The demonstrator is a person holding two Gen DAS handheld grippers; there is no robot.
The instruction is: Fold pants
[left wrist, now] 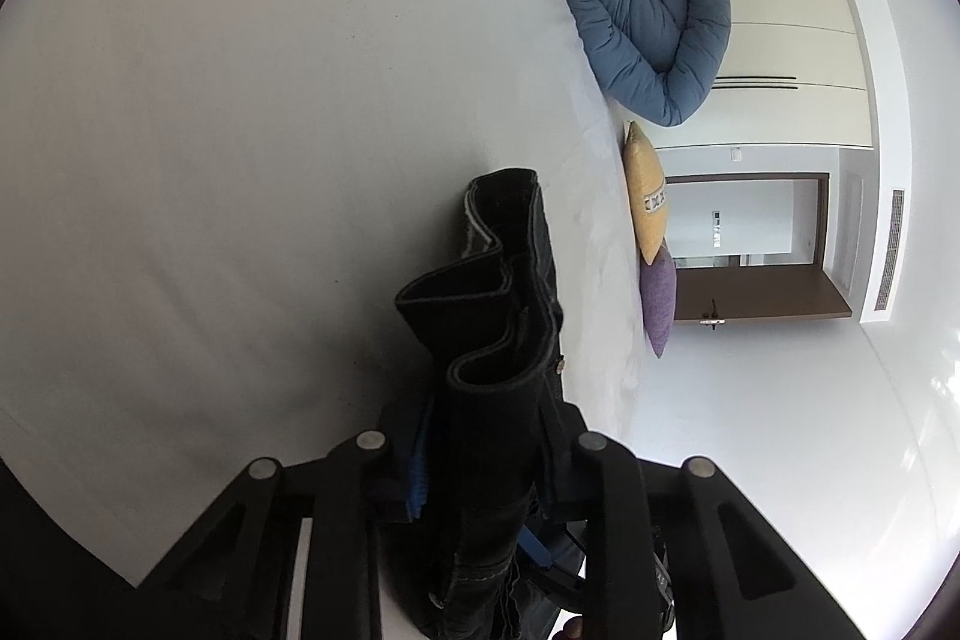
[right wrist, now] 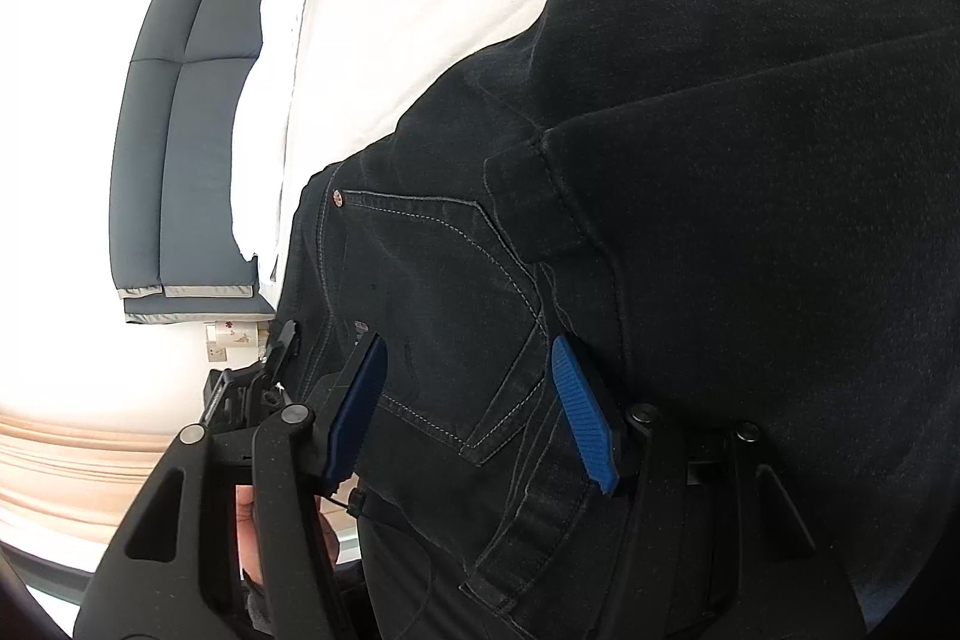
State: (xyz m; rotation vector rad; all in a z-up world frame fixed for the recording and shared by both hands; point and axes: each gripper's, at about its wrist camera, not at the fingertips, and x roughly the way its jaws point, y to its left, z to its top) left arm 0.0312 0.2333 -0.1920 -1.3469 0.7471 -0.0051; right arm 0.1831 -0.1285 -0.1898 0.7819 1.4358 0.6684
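The black jeans (left wrist: 498, 316) stick out of my left gripper (left wrist: 480, 466), which is shut on a bunched edge of the fabric; the folds stand above the white bed sheet (left wrist: 240, 130). In the right wrist view the jeans (right wrist: 690, 130) fill most of the frame, back pocket (right wrist: 432, 292) and belt loop showing. My right gripper (right wrist: 474, 400) has its blue fingers (right wrist: 585, 418) spread apart on either side of the pocket area, with cloth lying between them, not pinched.
A rolled blue duvet (left wrist: 654, 16) and yellow (left wrist: 645, 202) and purple (left wrist: 659, 304) cushions lie at the bed's far edge. A white wardrobe and a doorway (left wrist: 750, 244) stand behind. A dark grey headboard (right wrist: 180, 130) and white pillows (right wrist: 270, 100) show in the right wrist view.
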